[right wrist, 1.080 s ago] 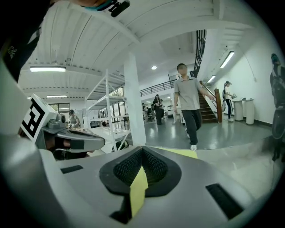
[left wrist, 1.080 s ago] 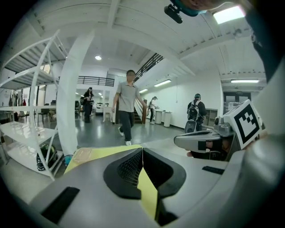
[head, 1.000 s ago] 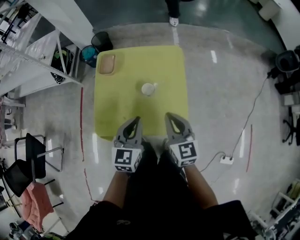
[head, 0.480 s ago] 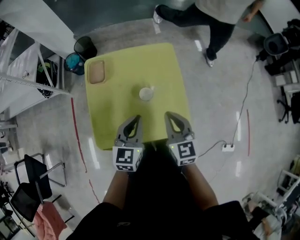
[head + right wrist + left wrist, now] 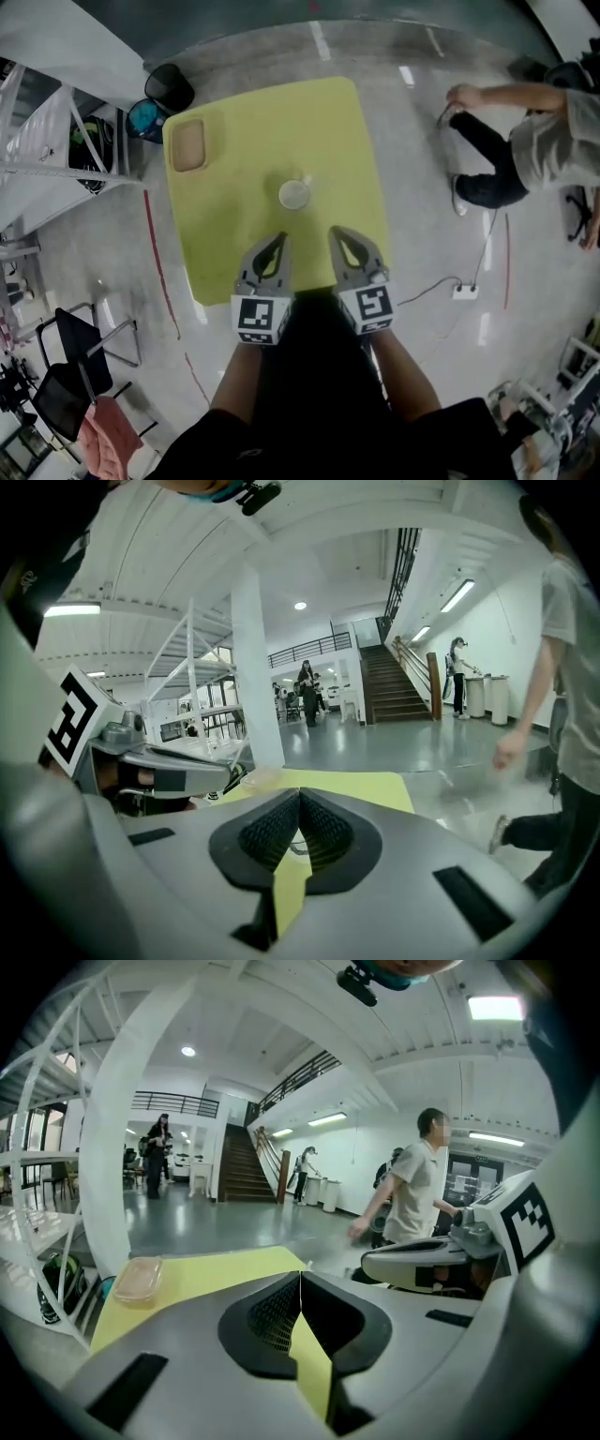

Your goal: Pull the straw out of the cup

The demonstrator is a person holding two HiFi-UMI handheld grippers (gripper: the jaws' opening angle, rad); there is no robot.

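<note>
Large open hall fitted out as a laboratory-style workspace — a polished grey floor [image 5: 403, 122], a staircase [image 5: 242, 1162] and a railed upper gallery [image 5: 173, 1102] are seen. White metal racking [image 5: 75, 176], office chairs [image 5: 73, 336] and a cabled power strip [image 5: 464, 292] are placed around a yellow-covered surface [image 5: 234, 141].

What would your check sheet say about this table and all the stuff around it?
Surface: yellow table, square top.
Job's things: white cup mid-table; the pale stub at its far rim is likely the straw.
Clutter: tan container at the far left corner.
Grippers: left gripper and right gripper both shut, empty, over the near edge, short of the cup.
Cables: white cable to a power strip on the floor, right of the table.
Surroundings: person crouching at the right; bins by the far left corner; chair at left.
</note>
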